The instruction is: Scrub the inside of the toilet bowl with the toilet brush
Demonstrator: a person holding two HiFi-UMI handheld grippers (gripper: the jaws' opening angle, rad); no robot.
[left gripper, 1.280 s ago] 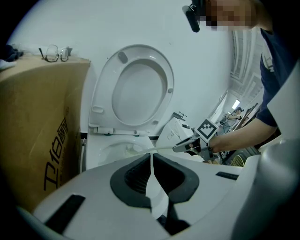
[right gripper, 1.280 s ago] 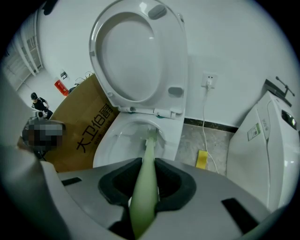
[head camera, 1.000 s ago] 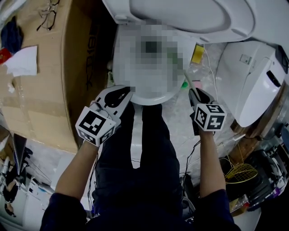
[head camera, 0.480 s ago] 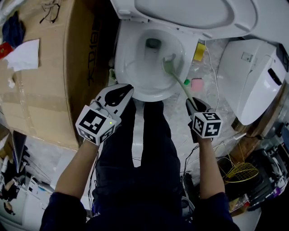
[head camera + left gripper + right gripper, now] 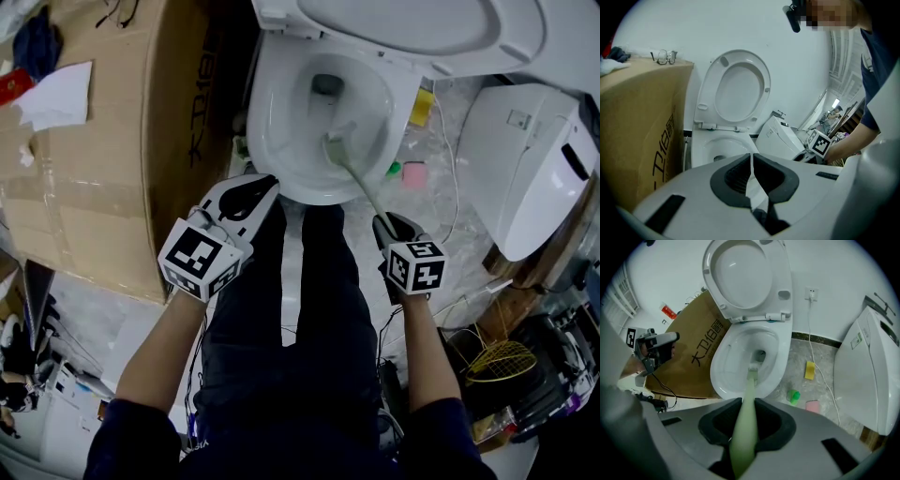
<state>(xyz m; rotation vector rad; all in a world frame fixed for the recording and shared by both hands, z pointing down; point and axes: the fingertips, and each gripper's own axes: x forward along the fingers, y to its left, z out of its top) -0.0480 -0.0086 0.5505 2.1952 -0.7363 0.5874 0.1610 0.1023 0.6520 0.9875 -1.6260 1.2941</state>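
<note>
The white toilet bowl [image 5: 272, 122] stands open with its seat and lid [image 5: 412, 28] raised. My right gripper [image 5: 386, 223] is shut on the pale green toilet brush [image 5: 352, 173], whose handle runs up between the jaws [image 5: 744, 418]. The brush head [image 5: 753, 372] sits inside the bowl [image 5: 723, 366], low on the near right wall, short of the drain. My left gripper [image 5: 251, 191] hovers at the bowl's near left rim, jaws together with nothing held; in its own view the left gripper [image 5: 751, 176] faces the toilet [image 5: 710, 145].
A large cardboard box [image 5: 112, 141] stands close on the toilet's left. A second white toilet unit [image 5: 530, 159] lies at the right. A yellow sponge [image 5: 421, 105], a green cap [image 5: 395, 170], a pink block [image 5: 412, 174] and a white cable [image 5: 452, 150] lie on the floor.
The brush head has slid left and toward the bowl's middle, and my right gripper has moved left and nearer to the person. The left gripper has stayed put.
</note>
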